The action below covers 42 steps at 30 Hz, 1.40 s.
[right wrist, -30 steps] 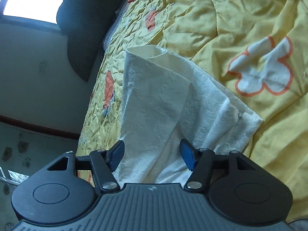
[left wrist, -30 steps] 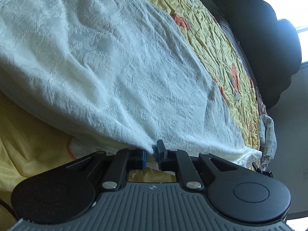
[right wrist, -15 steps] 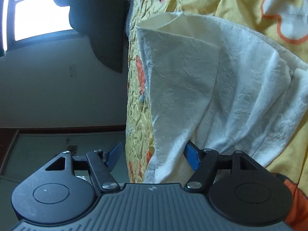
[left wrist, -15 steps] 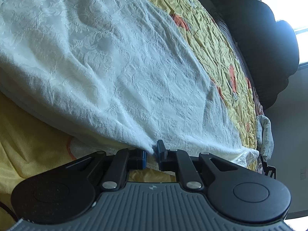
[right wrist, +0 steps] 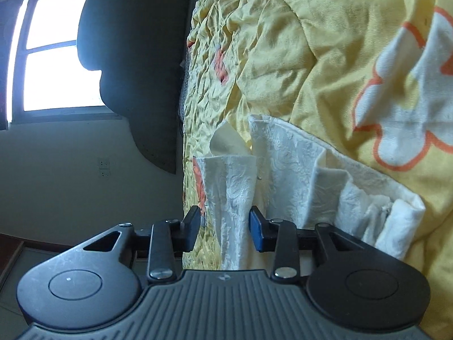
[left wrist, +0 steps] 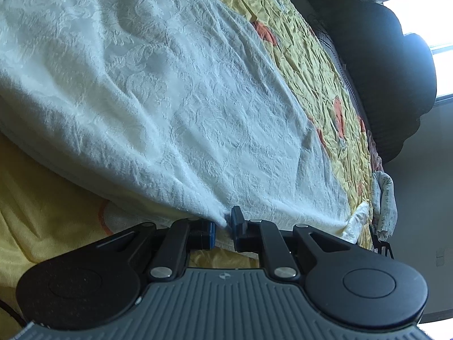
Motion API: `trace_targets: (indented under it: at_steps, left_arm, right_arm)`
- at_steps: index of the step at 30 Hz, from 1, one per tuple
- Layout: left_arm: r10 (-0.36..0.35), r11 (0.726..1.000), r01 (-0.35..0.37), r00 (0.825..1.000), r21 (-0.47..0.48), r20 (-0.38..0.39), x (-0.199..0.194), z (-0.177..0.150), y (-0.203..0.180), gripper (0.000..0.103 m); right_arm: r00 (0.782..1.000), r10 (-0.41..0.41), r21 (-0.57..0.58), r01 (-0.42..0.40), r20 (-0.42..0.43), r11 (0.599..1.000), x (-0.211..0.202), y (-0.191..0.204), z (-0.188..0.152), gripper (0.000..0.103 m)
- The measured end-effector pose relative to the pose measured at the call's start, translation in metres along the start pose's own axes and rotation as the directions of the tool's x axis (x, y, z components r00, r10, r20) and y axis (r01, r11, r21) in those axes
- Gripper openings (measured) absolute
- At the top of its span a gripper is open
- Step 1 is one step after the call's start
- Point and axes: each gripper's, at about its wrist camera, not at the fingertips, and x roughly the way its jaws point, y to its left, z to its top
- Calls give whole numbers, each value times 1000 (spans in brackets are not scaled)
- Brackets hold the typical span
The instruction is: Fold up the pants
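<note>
The left gripper (left wrist: 223,228) pinches an edge of the white pants (left wrist: 170,99) spread lengthwise across the yellow bedspread (right wrist: 325,56), while the right gripper (right wrist: 225,226) stands part-open astride a hanging fold, apparently not clamped.

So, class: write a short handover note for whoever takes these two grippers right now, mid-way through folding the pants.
Left gripper: shut on an edge of the white pants, cloth pulled taut from the pinch.
Right gripper: jaws apart, a bunched strip of the pants between them, not yet clamped.
Pants lie on the yellow flowered bedspread, spread wide by the left gripper, rumpled into loose folds by the right.
Done: one edge secured.
Left: close the right gripper, carry both ends over, flatten the fold.
</note>
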Motion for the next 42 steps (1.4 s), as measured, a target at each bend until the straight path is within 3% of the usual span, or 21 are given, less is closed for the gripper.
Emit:
trace_targets:
  at_steps: [3, 5, 6, 9, 14, 18, 20, 24, 26, 31, 35, 42]
  left_arm:
    - [-4, 1000, 4, 1000, -2, -1, 0, 0, 1, 23]
    - [-8, 1000, 8, 1000, -6, 1, -1, 0, 2, 23]
    - [-10, 1000, 10, 1000, -8, 1, -1, -1, 3, 23]
    - [-19, 1000, 19, 1000, -13, 0, -1, 0, 5, 23]
    - [-29, 999, 29, 1000, -16, -6, 0, 1, 7, 26]
    - [-42, 999, 42, 999, -28, -10, 0, 2, 11, 25]
    - [-49, 998, 49, 999, -27, -15, 0, 3, 11, 26]
    - [-59, 998, 58, 998, -19, -26, 1, 4, 12, 25]
    - [-52, 999, 51, 998, -12, -33, 1, 5, 11, 25]
    - [-50, 998, 49, 998, -31, -28, 2, 4, 11, 26]
    - [-51, 998, 50, 998, -44, -27, 1, 4, 12, 26]
    - [-48, 998, 47, 998, -31, -34, 3, 7, 9, 26]
  right_arm:
    - [999, -31, -39, 31, 9, 999, 4, 10, 2, 35]
    - [994, -106, -119, 107, 14, 987, 9, 23, 0, 5]
    - [988, -151, -177, 152, 18, 972, 11, 30, -3, 5]
    - [984, -172, -264, 178, 47, 948, 14, 49, -9, 5]
    - [993, -103, -337, 119, 65, 934, 2, 86, -11, 5]
    - [998, -4, -404, 31, 68, 914, -47, 118, -18, 5]
    - [996, -36, -382, 62, 77, 922, -71, 104, -19, 4]
    - [971, -226, -194, 237, 74, 952, -92, 17, -4, 5]
    - [969, -237, -143, 244, 67, 959, -91, -3, -3, 5]
    - [980, -181, -221, 196, 88, 955, -90, 30, -9, 4]
    - [953, -298, -202, 304, 57, 931, -80, 15, -2, 7]
    - [963, -261, -246, 270, 68, 931, -113, 16, -19, 13]
